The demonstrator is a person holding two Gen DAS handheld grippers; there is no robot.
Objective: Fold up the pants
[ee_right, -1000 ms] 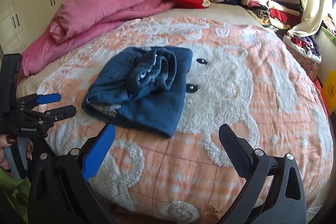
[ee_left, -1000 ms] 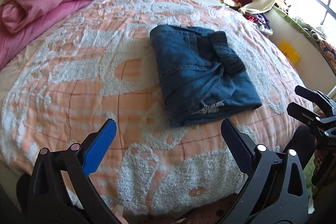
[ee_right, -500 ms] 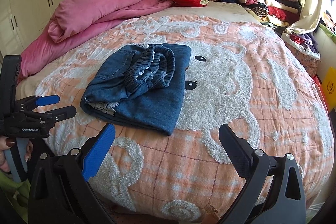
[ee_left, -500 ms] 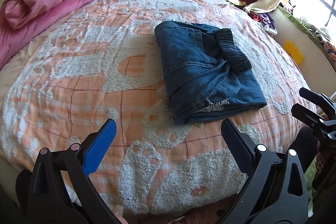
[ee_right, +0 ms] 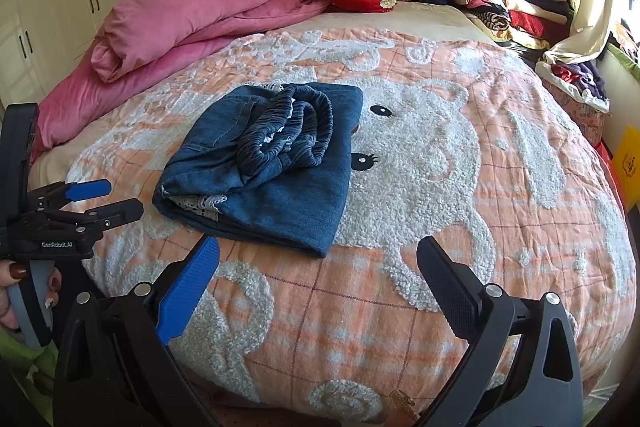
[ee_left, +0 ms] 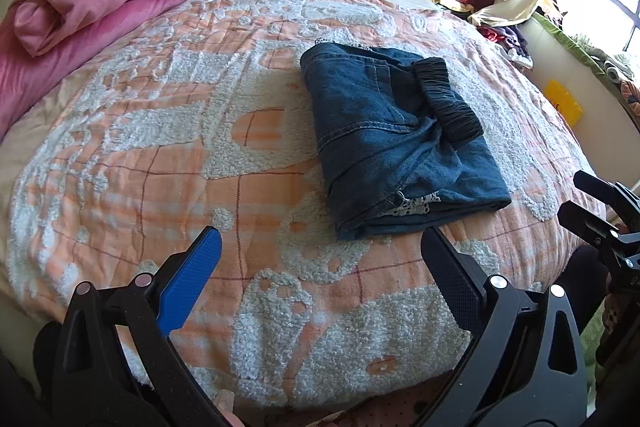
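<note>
One pair of folded denim pants (ee_right: 264, 163), at 12 o'clock of both tongs, on the bed (ee_right: 460, 167). Two tongs: left tongs (ee_left: 320, 267) and right tongs (ee_right: 318, 267), both spread wide, empty, held level short of the bed's near edge.

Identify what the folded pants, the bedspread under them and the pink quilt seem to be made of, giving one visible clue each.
Pants: probably denim; dark blue weave, pale topstitched seams, gathered elastic waistband, lace-like white trim at one edge.
Bedspread: looks like tufted fabric; fluffy white loops raised on flat orange check cloth.
Quilt: likely plush or velvet; soft sheen, thick rounded folds.
</note>
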